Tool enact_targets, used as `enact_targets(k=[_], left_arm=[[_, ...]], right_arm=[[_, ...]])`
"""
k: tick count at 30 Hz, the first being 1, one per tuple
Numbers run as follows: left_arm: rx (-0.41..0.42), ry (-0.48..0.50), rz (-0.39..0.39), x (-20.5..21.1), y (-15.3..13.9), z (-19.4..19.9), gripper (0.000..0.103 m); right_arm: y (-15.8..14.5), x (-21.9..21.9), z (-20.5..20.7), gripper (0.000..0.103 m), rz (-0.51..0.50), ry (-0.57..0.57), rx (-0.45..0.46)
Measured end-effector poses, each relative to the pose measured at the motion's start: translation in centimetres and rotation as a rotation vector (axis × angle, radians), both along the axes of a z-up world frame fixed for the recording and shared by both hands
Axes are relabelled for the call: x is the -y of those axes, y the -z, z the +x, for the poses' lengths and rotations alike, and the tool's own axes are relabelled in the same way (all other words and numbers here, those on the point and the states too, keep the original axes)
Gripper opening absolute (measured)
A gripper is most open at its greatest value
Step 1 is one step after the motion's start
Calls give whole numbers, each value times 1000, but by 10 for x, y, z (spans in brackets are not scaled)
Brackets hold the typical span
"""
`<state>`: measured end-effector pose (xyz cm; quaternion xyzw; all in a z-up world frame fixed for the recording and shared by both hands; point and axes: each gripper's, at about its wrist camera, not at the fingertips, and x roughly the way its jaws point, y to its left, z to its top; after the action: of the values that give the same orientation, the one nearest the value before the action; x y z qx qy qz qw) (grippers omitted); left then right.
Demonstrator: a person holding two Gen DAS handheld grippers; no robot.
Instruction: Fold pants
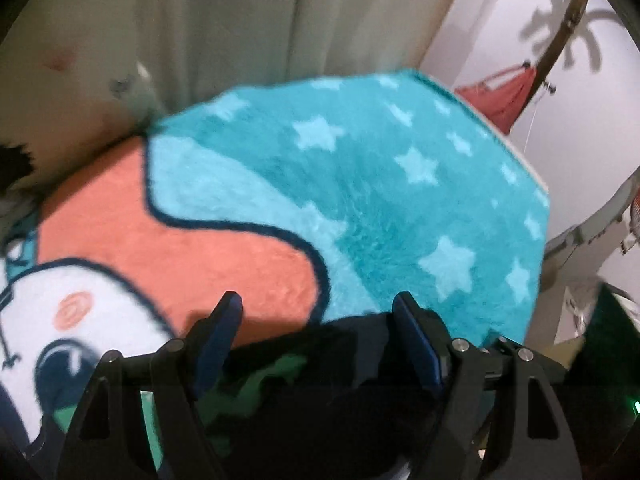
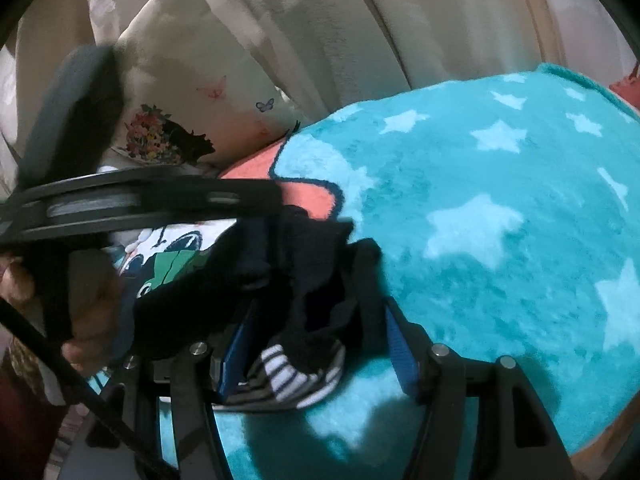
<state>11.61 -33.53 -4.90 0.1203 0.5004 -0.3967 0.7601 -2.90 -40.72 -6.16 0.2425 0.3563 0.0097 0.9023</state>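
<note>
My left claw [image 1: 316,312] spread wide, dark navy pants with green print and striped cuff [image 1: 320,364] bunched between its fingers. Right claw [image 2: 316,312] also released, pants draped over it. Fluffy teal star-patterned blanket [image 2: 500,220] ahead. Folding barely begun, I judge; flattening, folds remain.

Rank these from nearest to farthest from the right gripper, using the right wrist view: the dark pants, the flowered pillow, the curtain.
1. The pants: bunched between the fingers of the right gripper.
2. The pillow: up and to the left, past the star blanket's edge.
3. The curtain: along the top, behind the pillow.
</note>
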Motion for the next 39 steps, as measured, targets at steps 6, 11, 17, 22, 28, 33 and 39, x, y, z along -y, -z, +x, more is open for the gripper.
enact_targets(k=[6,11,17,22,28,33,39], left_arm=[[-111,28,-43,1,7,3,14],[-45,-16,-96,-27,-23,-4,13],[-32,-183,-207,-98,-49,3,15],[11,-444,-240,-202,-52,7,37],[29,-648,-251,-295,-46,-10,50],[47,-714,-228,-321,-36,-25,51],[41,-677,-262,-313,-34,-39,51]], right_arm=[[0,-10,9,31,-37,-8,5],[-21,-17,7,27,-8,-27,62],[-56,-64,16,27,-56,-147,138],[-59,-120,41,27,-69,-305,147],[-30,-172,72,41,-36,-483,82],[-23,-193,79,64,-8,-563,90],[-67,-164,60,64,128,-569,201]])
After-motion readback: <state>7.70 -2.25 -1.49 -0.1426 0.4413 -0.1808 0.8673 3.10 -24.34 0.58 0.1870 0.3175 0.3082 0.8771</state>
